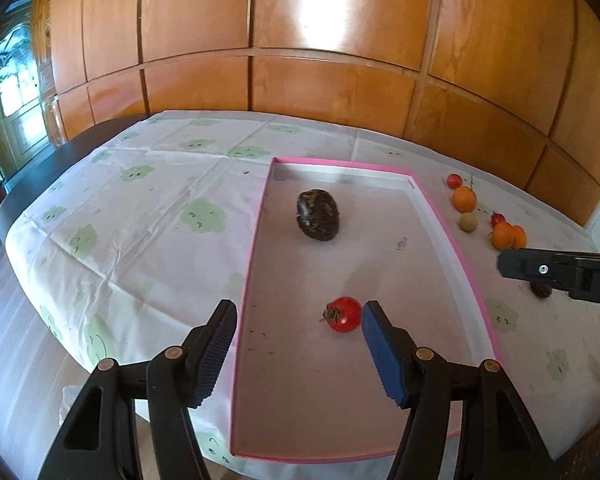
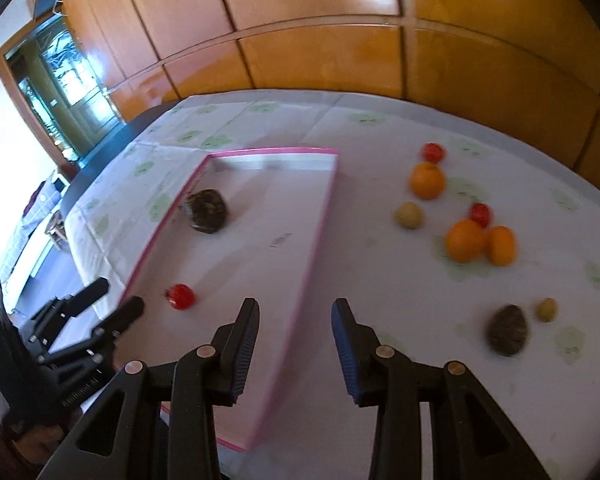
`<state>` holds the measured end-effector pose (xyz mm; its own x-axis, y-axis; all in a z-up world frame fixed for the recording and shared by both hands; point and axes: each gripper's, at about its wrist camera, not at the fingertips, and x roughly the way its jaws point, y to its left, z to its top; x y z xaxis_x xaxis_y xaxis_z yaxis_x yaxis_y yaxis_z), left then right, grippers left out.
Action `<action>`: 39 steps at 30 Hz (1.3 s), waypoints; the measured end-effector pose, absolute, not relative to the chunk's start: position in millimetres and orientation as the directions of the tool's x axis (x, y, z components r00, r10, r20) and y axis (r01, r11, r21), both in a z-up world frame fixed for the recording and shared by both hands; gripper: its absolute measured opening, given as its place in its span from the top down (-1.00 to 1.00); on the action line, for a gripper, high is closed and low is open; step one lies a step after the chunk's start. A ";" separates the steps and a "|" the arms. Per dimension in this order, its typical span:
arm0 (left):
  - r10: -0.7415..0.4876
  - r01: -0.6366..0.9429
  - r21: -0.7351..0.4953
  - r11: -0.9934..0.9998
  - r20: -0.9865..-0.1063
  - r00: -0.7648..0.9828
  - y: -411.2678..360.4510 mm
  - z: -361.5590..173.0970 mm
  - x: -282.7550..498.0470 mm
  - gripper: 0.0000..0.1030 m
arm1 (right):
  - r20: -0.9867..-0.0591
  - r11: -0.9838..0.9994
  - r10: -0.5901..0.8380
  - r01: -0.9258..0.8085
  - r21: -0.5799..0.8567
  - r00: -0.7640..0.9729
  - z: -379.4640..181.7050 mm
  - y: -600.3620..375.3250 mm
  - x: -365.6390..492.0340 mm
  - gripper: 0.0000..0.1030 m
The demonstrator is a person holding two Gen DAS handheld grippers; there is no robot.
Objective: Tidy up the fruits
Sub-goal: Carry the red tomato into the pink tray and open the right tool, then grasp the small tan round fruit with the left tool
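Observation:
A pink-rimmed tray (image 1: 261,216) (image 2: 320,236) lies on the tablecloth. In it are a dark avocado (image 1: 318,214) (image 2: 207,211) at the far end and a red tomato (image 1: 343,314) (image 2: 181,296) nearer me. My left gripper (image 1: 299,306) (image 2: 118,296) hovers open over the tray's near left part. The tomato rests on the tray floor just by its right finger (image 1: 380,344), ungripped. My right gripper (image 2: 296,304) (image 1: 504,264) hangs open and empty over the tray's right rim. Loose fruit lies right of the tray: two oranges (image 2: 427,180) (image 2: 464,240) and a second dark avocado (image 2: 508,330).
Also on the cloth (image 1: 140,208) are two more tomatoes (image 2: 433,152) (image 2: 480,214), an oval orange fruit (image 2: 502,245), a tan round fruit (image 2: 409,215) and a small greenish one (image 2: 547,309). A wood-panelled wall (image 1: 320,80) backs the table. The table's dark edge (image 1: 40,168) runs along the left.

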<state>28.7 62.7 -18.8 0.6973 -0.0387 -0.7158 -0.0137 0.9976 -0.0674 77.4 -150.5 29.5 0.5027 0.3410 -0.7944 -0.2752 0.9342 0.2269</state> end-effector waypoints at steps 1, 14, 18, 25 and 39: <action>-0.039 -0.009 -0.063 0.998 -0.715 0.698 61.1 -18.2 28.5 -0.27 | -0.795 0.940 0.328 -0.258 0.222 0.511 30.6 -161.9 76.1 0.26; -0.113 0.098 -0.064 0.993 -0.734 0.669 31.3 -11.7 34.1 -0.29 | -0.799 0.990 0.129 -0.023 0.143 0.588 43.0 -292.7 84.8 0.26; -0.144 0.121 -0.085 0.989 -0.743 0.654 21.7 -8.1 40.5 -0.29 | -0.795 0.992 0.066 0.043 0.115 0.602 38.6 -327.1 93.0 0.26; -0.206 0.208 -0.092 0.974 -0.749 0.630 -6.8 6.0 59.8 -0.22 | -0.815 0.960 0.087 0.170 0.222 0.573 13.7 -368.0 99.3 0.26; -0.288 0.357 -0.103 0.929 -0.805 0.518 -101.6 3.6 151.4 0.34 | -0.807 0.936 0.123 0.202 0.288 0.577 15.2 -381.5 100.1 0.26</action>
<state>151.4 -101.6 3.6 0.5180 -0.2881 -0.8054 0.3566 0.9286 -0.1028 100.1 -381.5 15.2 0.5775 0.1235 -0.8070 0.2017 0.9363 0.2876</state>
